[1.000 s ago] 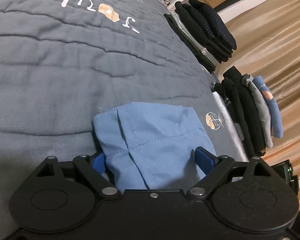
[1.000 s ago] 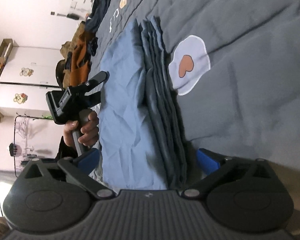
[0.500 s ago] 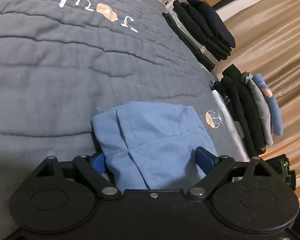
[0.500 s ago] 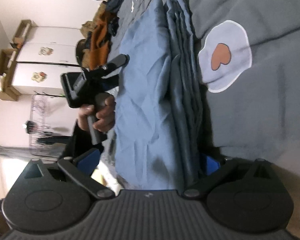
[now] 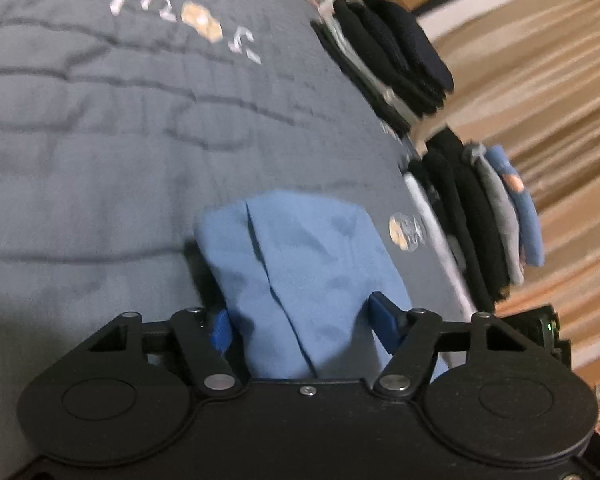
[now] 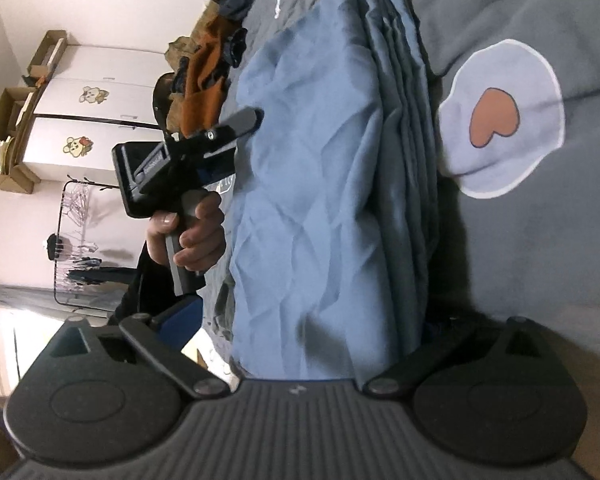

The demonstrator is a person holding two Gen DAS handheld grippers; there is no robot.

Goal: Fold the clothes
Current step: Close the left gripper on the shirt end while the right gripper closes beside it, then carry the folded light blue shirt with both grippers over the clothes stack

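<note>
Indoors, grey quilt (image 5: pixel 100 152), folded piles (image 5: pixel 480 216) by curtains (image 5: pixel 548 100), both jaws parted around blue garment (image 6: pixel 312 184).

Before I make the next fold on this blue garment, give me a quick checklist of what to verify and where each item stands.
1. Left gripper has cloth: ok. The blue garment fills the space between its blue fingers; whether the pads actually pinch it, cannot tell.
2. Right gripper has cloth: cannot tell. The garment runs between the fingers, but the right-hand one is hidden under the folded edge.
3. Folded layers aligned: ok. The stacked edges run parallel beside the egg patch.
4. Top layer smooth: not ok. It is creased across the middle.
5. Landing area on the grey quilt: ok, bare ahead of the left gripper.
6. Finished stacks out of the way: ok, at the quilt's edge.
</note>
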